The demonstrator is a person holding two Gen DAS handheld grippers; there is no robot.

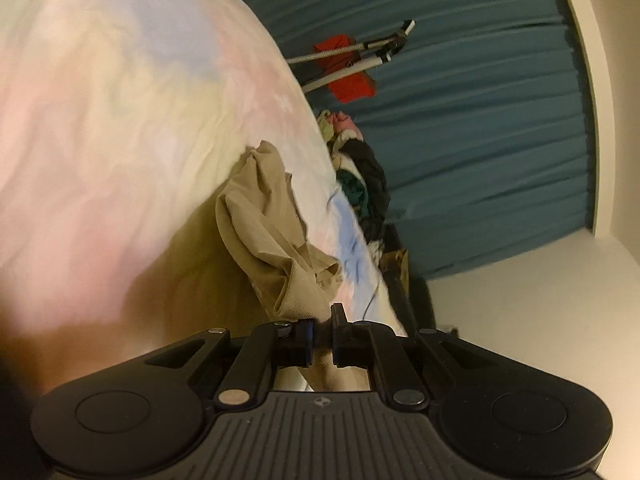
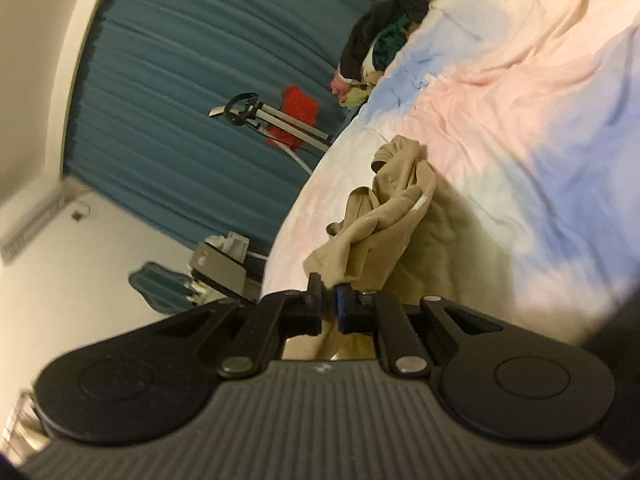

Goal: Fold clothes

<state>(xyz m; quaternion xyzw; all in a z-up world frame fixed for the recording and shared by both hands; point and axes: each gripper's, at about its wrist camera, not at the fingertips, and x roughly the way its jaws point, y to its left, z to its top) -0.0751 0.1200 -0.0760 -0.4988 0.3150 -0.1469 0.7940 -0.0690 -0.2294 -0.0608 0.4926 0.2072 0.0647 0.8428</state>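
Note:
A tan garment (image 1: 272, 232) hangs crumpled above the pastel bedspread (image 1: 120, 100). My left gripper (image 1: 323, 326) is shut on its ribbed hem, with cloth running back between the fingers. In the right wrist view the same tan garment (image 2: 384, 208) bunches in front of my right gripper (image 2: 329, 298), which is shut on another edge of it. Both views are tilted steeply, and the rest of the garment droops in folds between the two grips, casting a shadow on the bedspread (image 2: 520, 100).
A heap of mixed clothes (image 1: 356, 176) lies at the bed's far edge, also seen as the clothes heap (image 2: 380, 40). Teal curtains (image 1: 480, 120) cover the wall behind. A metal stand with a red cloth (image 2: 296, 116) is by the curtain. A grey box (image 2: 220, 268) sits beside the bed.

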